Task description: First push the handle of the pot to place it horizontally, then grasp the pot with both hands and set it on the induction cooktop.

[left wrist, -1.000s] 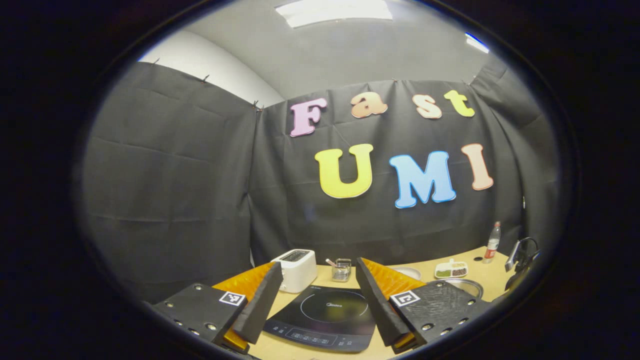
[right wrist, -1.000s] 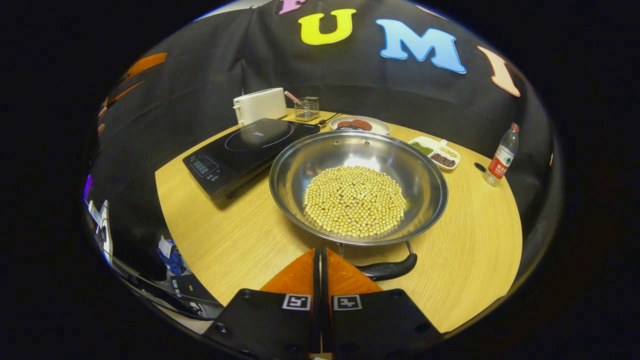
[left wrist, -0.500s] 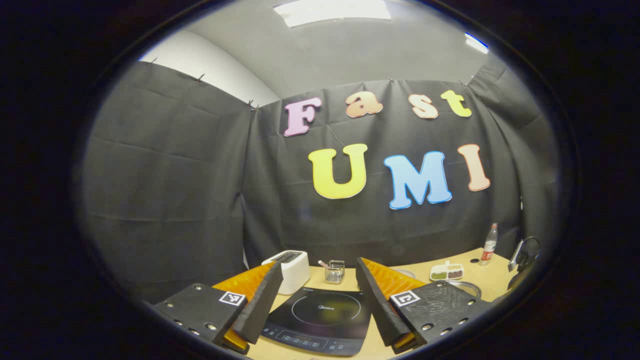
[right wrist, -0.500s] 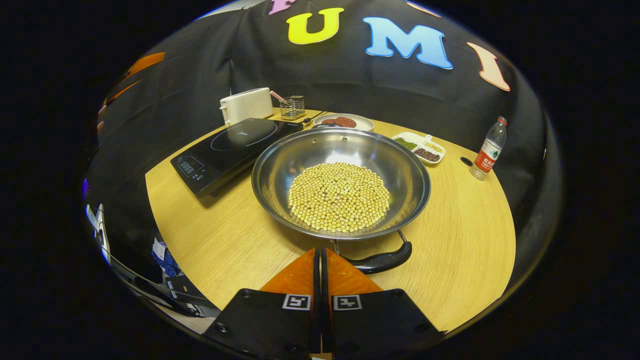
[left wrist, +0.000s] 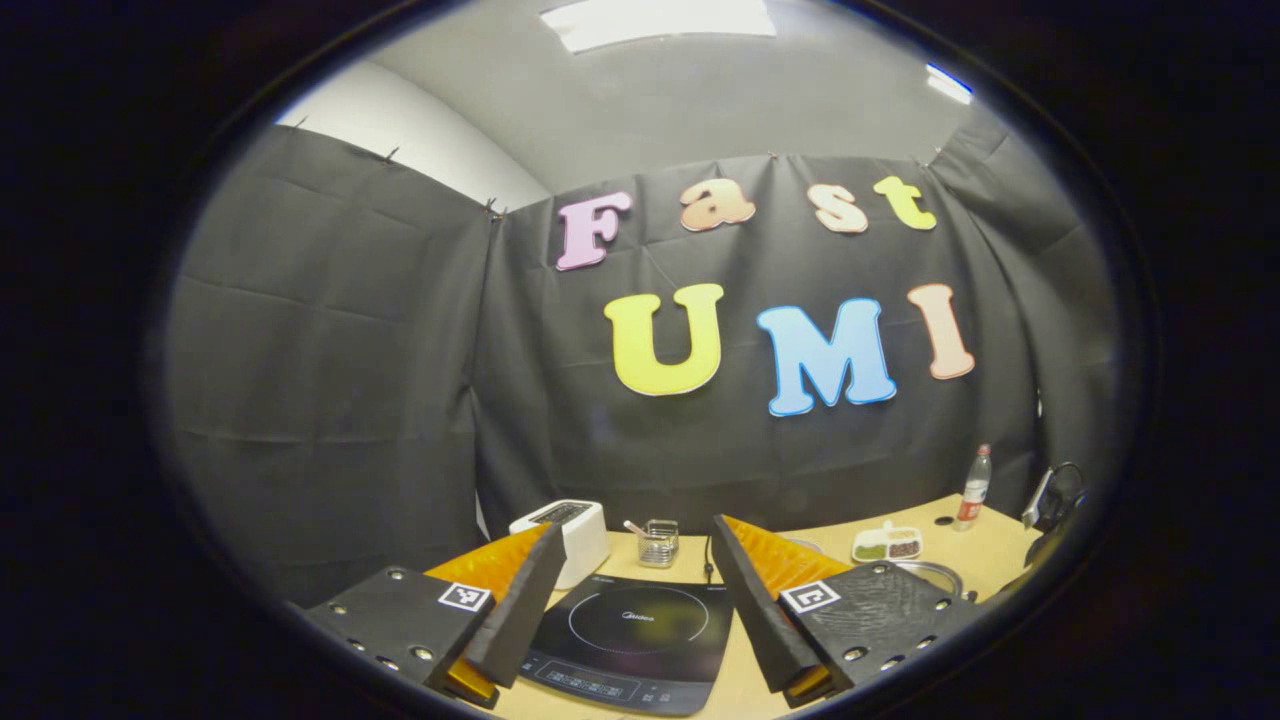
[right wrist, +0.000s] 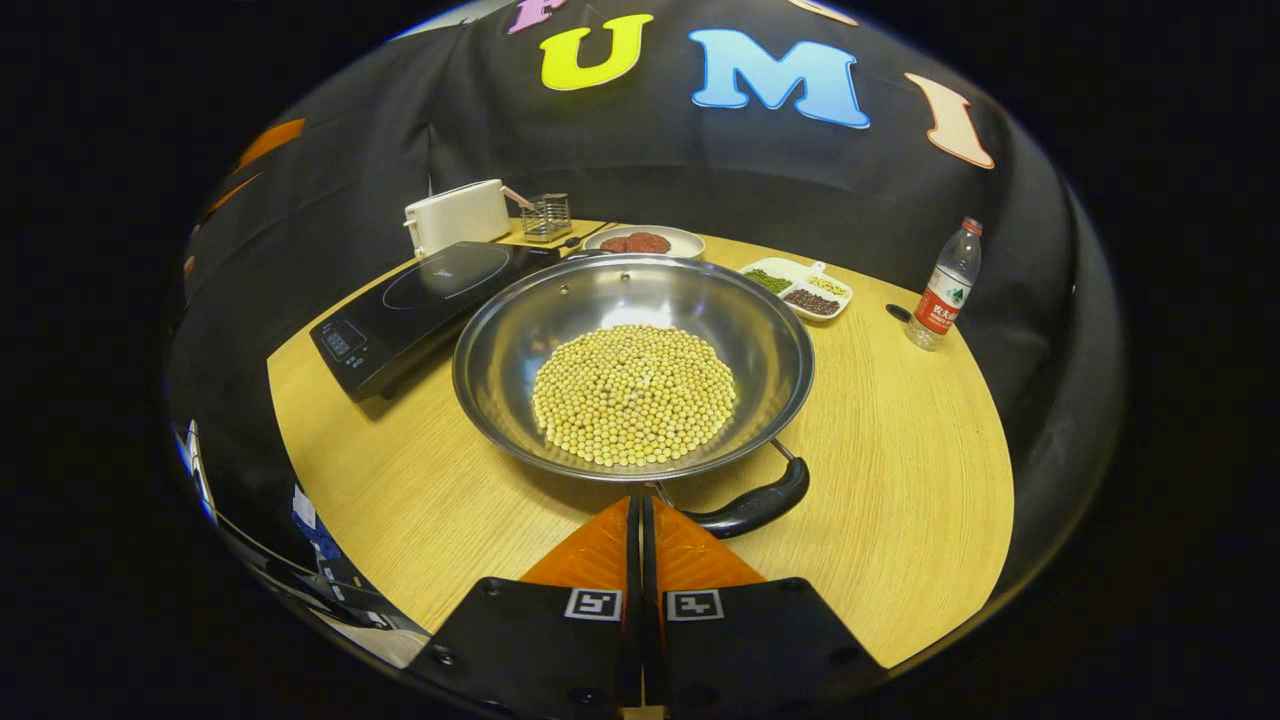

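The pot [right wrist: 633, 368] of beans sat on the table [right wrist: 900, 470], cooktop [right wrist: 420, 305] at its ten o'clock, not yet lifted. Right gripper [right wrist: 640, 520] was closed beside the handle [right wrist: 750, 508]; left gripper [left wrist: 630, 570] gaped wide, empty.

You are working in a staged recording booth dressed as a kitchen, not a real home. Black cloth [left wrist: 330, 400] hangs as the walls, pinned at the top, with a plain grey ceiling and a ceiling light panel [left wrist: 660, 20] above it. A round wooden counter [right wrist: 900, 480] carries kitchen items: an induction cooktop [right wrist: 420, 300], a white toaster [right wrist: 458, 214], a steel pot [right wrist: 632, 365] of soybeans, a divided dish [right wrist: 800, 290] of dry beans, a plate [right wrist: 644, 240] of food, a small wire basket [right wrist: 545, 215] and a water bottle [right wrist: 945, 285].
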The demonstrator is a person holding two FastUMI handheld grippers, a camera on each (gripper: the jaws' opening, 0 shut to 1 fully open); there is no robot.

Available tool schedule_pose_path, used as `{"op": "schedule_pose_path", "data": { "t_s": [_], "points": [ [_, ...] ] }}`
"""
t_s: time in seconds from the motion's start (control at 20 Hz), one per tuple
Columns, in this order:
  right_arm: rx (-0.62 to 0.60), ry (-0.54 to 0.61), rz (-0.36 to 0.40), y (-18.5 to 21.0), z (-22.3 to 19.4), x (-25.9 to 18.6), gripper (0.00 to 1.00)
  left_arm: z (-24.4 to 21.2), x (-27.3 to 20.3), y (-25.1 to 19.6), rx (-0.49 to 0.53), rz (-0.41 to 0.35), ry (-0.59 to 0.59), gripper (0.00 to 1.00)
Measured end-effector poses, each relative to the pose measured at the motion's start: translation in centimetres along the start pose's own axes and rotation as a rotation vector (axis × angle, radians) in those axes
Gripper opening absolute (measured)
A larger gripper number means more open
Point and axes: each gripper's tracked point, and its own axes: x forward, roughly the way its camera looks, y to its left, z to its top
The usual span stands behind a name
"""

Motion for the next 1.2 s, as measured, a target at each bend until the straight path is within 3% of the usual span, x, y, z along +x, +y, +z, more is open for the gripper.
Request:
{"op": "schedule_pose_path", "data": {
  "t_s": [1.2],
  "points": [
    [0.038,-0.004,-0.015,-8.0,1.9,2.3,0.02,-1.0,2.0,-6.7,0.008,0.034,0.022,0.89]
  ]
}}
